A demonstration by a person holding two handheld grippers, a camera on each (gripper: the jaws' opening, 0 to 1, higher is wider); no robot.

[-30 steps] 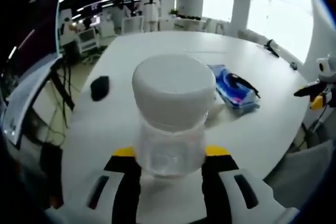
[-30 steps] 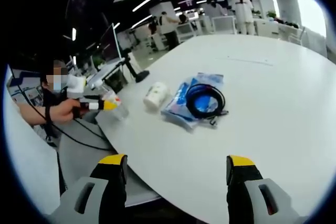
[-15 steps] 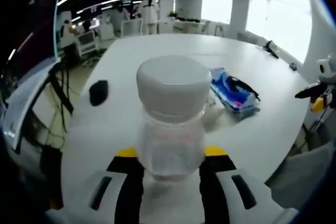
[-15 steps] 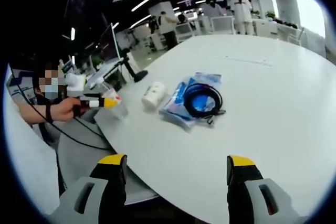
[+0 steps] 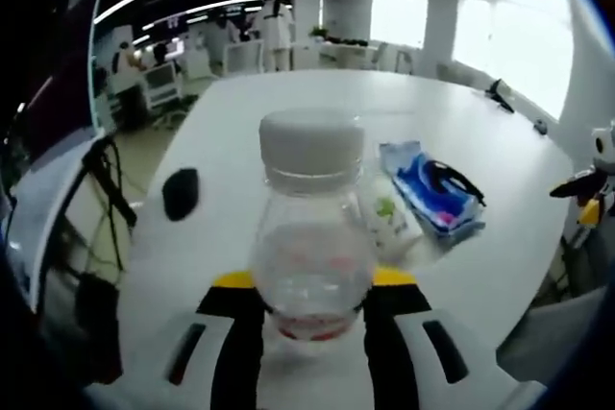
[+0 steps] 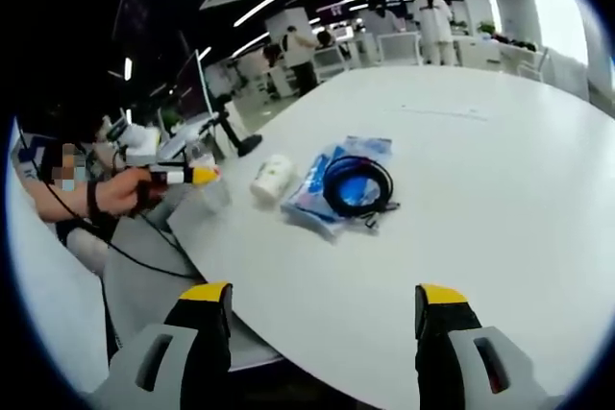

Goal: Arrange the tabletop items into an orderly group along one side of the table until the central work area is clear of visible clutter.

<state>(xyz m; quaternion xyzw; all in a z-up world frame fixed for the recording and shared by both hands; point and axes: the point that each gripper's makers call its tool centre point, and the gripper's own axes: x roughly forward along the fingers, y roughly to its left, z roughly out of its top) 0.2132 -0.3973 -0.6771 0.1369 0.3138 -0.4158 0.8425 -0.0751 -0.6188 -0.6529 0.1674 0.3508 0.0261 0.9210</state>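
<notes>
We are gripping a clear white-capped bottle (image 5: pixel 310 247) in the left gripper (image 5: pixel 309 300) at the table (image 6: pixel 500 170) edge; our right gripper (image 6: pixel 325 319), jaws wide, is facing the coiled black cable (image 6: pixel 354 186) on its blue pouch (image 6: pixel 312 191).

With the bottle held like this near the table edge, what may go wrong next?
1. The left tongs grip the bottle low, so it may tip when moved.
2. In the right gripper view the bottle is close to the table edge; released there, it may fall off.
3. Set down carelessly, it may knock the cup lying beside the pouch.
</notes>
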